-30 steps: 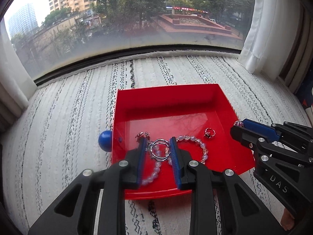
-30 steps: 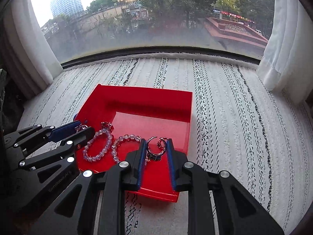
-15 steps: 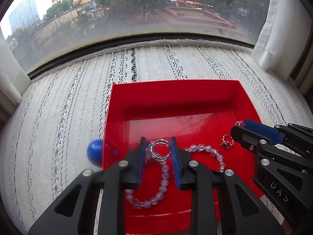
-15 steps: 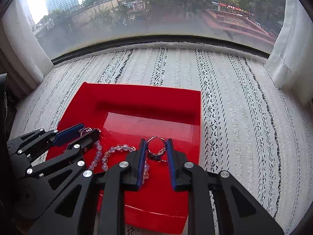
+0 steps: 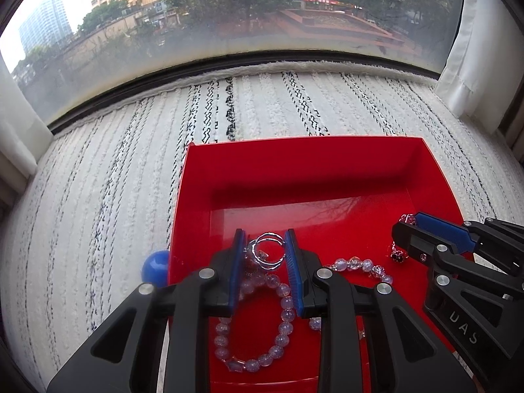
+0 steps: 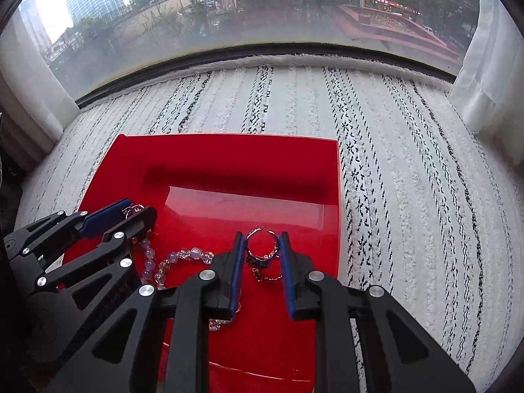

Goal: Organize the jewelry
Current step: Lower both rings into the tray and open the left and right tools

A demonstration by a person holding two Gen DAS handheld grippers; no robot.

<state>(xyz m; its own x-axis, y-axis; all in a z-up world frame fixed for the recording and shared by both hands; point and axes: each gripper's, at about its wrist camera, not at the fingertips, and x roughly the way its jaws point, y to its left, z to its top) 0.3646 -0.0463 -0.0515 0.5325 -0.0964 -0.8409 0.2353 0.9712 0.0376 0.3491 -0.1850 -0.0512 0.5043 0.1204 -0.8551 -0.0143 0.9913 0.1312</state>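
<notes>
Our left tool (image 5: 265,249) is clenched on a silver double ring (image 5: 268,251), pinched between its two blue pads so that the hoops stand nearly upright, their open face turned toward the camera and the window beyond. Our right tool (image 6: 262,245) grips a second silver ring (image 6: 262,245) the same way; this one is an open band whose gap points up and away from us, with a small ornament and a short chain dangling below it. Both tools hang over the red tray (image 5: 294,170), pointing steeply down into it, the right one seen at the tray's right side in the left wrist view (image 5: 406,229). On the tray floor under the left tool lies a pale bead bracelet (image 5: 281,298), its oval running lengthwise toward us. A second bead bracelet (image 5: 357,266) lies to its right, its visible part stretching across the tray. A small dark-stoned piece (image 5: 398,255) rests near the right tool's tip. A blue ball (image 5: 157,263) sits against the tray's left outer wall on the striped white rug (image 5: 114,196).
</notes>
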